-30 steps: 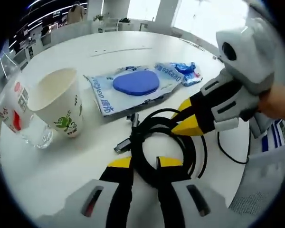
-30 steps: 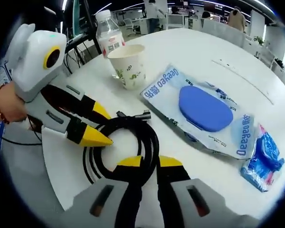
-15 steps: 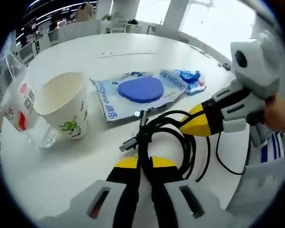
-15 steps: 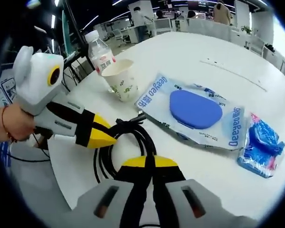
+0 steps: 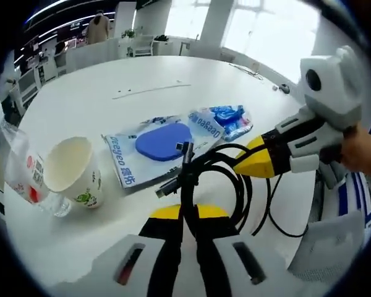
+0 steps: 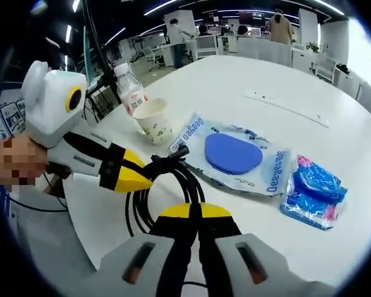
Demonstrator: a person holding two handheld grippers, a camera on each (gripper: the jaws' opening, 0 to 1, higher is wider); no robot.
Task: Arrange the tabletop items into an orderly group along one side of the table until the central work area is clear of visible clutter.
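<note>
both grippers, left gripper (image 5: 182,213) and right gripper (image 6: 195,213), have jaws closed on the coiled black cable (image 5: 226,185), lifted clear of the round white table (image 5: 111,80). ahead of the jaws lie the white wipes pack with blue lid (image 6: 235,154), printed "deeyeo", a blue crinkled packet (image 6: 315,189), a paper cup (image 6: 153,120) and a plastic bottle (image 6: 128,90). judgement: grouping is barely begun.

Coiled black cable (image 5: 226,179) raised off white table (image 5: 111,86), connector ends sticking out. Flat wet-wipe pack (image 6: 235,154) with blue lid beside small blue packet (image 6: 313,192). Upright paper cup (image 5: 71,173) touching clear bottle (image 5: 18,179).
</note>
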